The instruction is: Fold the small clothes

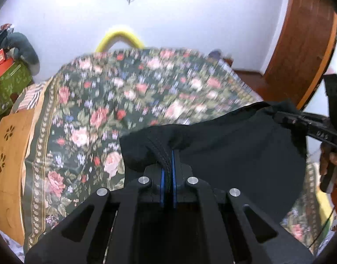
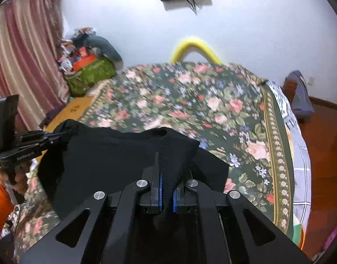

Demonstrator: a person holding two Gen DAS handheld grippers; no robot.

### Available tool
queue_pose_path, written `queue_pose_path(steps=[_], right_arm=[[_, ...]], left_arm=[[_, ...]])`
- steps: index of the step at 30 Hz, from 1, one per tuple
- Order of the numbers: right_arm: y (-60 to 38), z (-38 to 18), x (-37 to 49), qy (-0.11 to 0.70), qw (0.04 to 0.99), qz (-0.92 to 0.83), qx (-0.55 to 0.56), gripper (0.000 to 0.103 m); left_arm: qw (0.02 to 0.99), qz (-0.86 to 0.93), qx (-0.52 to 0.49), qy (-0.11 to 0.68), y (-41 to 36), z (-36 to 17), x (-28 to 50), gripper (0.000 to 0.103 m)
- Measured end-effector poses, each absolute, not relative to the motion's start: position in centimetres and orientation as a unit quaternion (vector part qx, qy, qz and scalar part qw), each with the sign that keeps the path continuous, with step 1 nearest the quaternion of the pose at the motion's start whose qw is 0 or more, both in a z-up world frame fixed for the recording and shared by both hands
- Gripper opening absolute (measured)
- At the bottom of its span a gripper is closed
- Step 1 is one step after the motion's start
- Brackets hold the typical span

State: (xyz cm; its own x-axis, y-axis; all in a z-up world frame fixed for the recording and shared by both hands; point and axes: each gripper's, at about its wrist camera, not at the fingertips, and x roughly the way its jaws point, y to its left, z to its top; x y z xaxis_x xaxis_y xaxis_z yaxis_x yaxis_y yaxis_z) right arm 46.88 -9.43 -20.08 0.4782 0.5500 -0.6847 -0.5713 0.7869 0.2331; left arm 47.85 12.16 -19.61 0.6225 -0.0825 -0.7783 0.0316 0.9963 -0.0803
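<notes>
A small black garment (image 1: 234, 154) is hanging stretched between the two grippers, just above a bed covered by a floral bedspread (image 1: 98, 101). Its upper edge is running from one gripper to the other, and the rest of the cloth is sagging below and toward the person.

The left gripper (image 1: 167, 162) is pinching a stitched seam of the garment: its blue pads (image 1: 161, 182) are sitting almost together with only the folded hem between them. In the right wrist view the same tool is showing far to the left, biting the garment's far corner, with a hand and an orange sleeve (image 2: 1, 200) below it.

The right gripper (image 2: 166, 171) is likewise clamping down on a bunched fold of the black cloth, its jaws drawn in tight around the fabric. From the left wrist view it is appearing at the right edge, holding the opposite corner.

Beyond both grippers the bedspread is spreading out, blurred. Past the bed a yellow curved object (image 1: 120, 38) is leaning against the white wall. To the left of the left gripper a wooden panel (image 1: 10, 158) is standing beside the bed; farther off a green bag (image 2: 89, 74) is sitting by a pink curtain (image 2: 25, 55).
</notes>
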Motion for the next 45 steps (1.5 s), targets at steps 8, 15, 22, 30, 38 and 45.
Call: queue_pose_path(steps=[8,15,22,30,38,45], right_arm=[[-10.3,-21.8,46.5,0.407,0.863,0.297,-0.037,0.024],[-13.1,-19.3,43.5,0.382,0.881,0.279,-0.021,0.079],[-13.6,-20.3,42.3,0.403,0.873,0.275,0.015,0.095],[-12.5,-24.7,44.4,0.465,0.837,0.283,0.053,0.095],[-11.4,-25.7,45.7,0.463,0.824,0.317,0.078,0.051],[-11.9,-24.8,44.5,0.446,0.83,0.323,0.084,0.011]], left_arm=[[0.886,-0.026,-0.051,0.461,14.4,-21.6,48.1,0.014],[0.894,0.024,-0.063,0.443,17.0,-19.2,45.4,0.063],[0.881,-0.013,-0.115,0.459,16.9,-19.7,43.8,0.083],[0.839,-0.04,-0.157,0.52,15.4,-24.0,46.4,0.083],[0.844,-0.053,-0.168,0.507,15.0,-23.6,47.1,0.053],[0.853,-0.062,-0.166,0.49,14.5,-22.1,45.8,0.02]])
